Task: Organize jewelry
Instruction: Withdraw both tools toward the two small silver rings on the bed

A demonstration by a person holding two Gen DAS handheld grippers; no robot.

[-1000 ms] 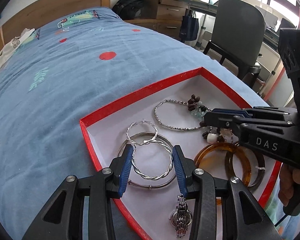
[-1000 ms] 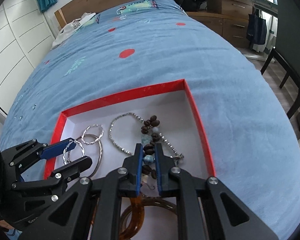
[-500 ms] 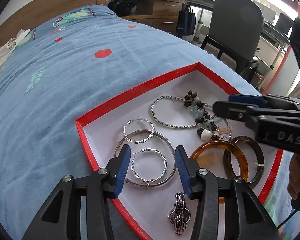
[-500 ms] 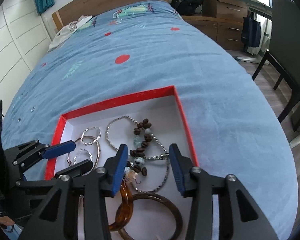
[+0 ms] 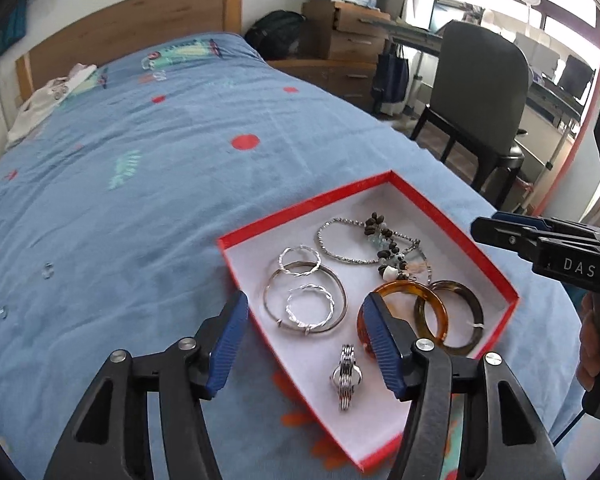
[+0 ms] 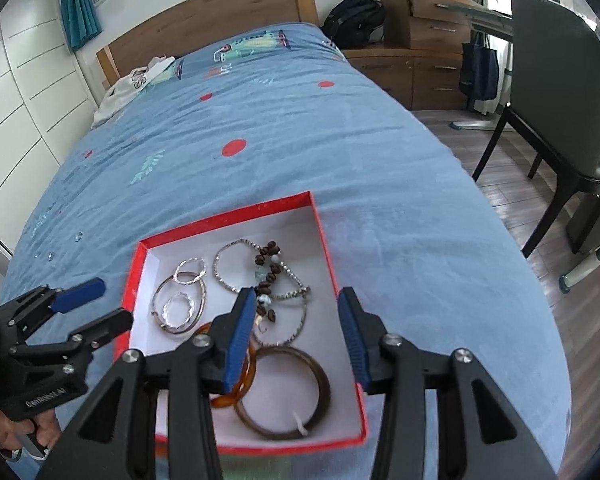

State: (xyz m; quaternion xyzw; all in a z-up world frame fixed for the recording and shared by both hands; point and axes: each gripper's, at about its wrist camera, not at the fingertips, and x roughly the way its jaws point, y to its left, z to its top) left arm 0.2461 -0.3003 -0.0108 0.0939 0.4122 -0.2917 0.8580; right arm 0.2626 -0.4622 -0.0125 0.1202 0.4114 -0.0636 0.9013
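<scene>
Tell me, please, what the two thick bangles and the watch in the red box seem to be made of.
Amber bangle: likely translucent resin, since it glows orange. Dark bangle: perhaps horn or plastic, brown-olive and glossy. Watch: polished metal, with shiny silver links.

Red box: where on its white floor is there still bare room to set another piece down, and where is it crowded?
In the red box, bare floor lies in the far corner beyond the silver chain bracelet, along the left wall beside the silver hoops, and around the watch at the near end. It is crowded where the beaded strand meets the amber bangle and dark bangle.
</scene>
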